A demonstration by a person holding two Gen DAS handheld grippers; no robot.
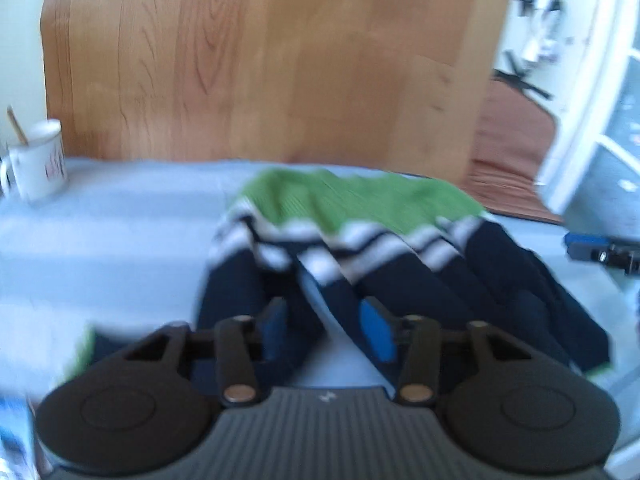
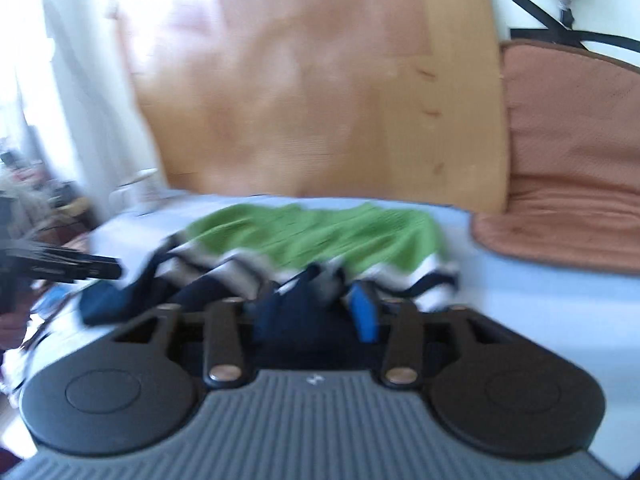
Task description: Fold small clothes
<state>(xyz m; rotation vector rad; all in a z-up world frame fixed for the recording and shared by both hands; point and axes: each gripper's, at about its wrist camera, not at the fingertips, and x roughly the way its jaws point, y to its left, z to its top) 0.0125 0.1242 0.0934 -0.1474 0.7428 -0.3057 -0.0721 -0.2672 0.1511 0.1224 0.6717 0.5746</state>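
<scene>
Clothes: small knit top (image 1: 360,240) with a green part at the far end, white and dark stripes in the middle, and dark blue at the near end. It lies bunched up with folds on the light blue sheet (image 1: 120,232), in front of the wooden board (image 1: 260,60).
Left tongs: left gripper (image 1: 326,326) has its jaws wide apart. They sit low over the dark blue end, with cloth and a bit of sheet in the gap. They squeeze nothing.
Right tongs: right gripper (image 2: 316,310) has dark blue cloth between its jaws. It is too blurry to tell if they pinch it.
Only in left view: white mug (image 1: 40,160) with a stick in it, far left on the sheet.
Only in right view: brown cushion (image 2: 572,160) to the right of the board.
</scene>
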